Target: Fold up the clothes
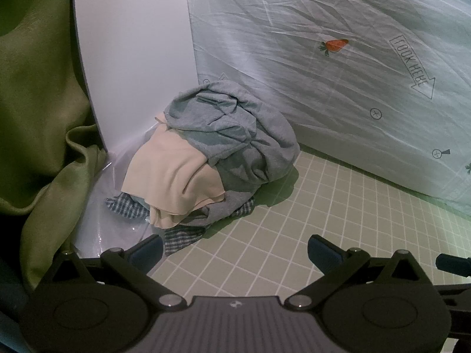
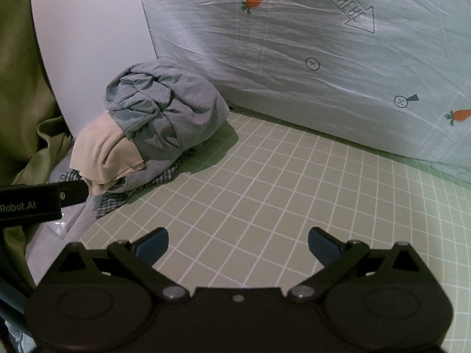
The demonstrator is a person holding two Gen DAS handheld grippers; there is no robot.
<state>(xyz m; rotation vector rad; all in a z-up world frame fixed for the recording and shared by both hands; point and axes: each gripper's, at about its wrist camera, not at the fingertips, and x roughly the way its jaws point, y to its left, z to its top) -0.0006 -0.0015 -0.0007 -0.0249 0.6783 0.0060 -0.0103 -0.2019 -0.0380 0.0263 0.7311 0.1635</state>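
- Clothes pile [image 1: 206, 158] sits at the far left corner of my grid mat [image 1: 294, 235], heaped against a white board [image 1: 132, 58] and near the foot of a pale printed sheet [image 1: 323, 58].
- Top of the pile: a crumpled grey-blue garment [image 1: 235, 129]. Below and left of it a cream garment [image 1: 170, 176]; a checked cloth [image 1: 182, 235] pokes out underneath at the mat's edge.
- Left wrist view only: the tip of my right gripper's finger shows at the right edge. A shiny clear film lies under the pile's left side, plainer here.
- Right wrist view only: the side of my left gripper [image 2: 35, 200] shows at the left edge, just beside the cream garment; I cannot tell if they touch. Much more open mat to the right, and a second carrot print low on the sheet.
- Left gripper [image 1: 235, 253] tilts downward toward the mat, jaws spread wide, nothing between them, short of the pile.
- Right gripper [image 2: 238, 244] hangs over bare mat, jaws also spread wide and empty, pile well off to its left.
- Green drape [image 1: 38, 103] hangs left of the board.
- Writing: "LOOK HERE" inside an arrow [image 2: 344, 6] on the sheet, upside down to me; "Robot.AI" on the left gripper's side.
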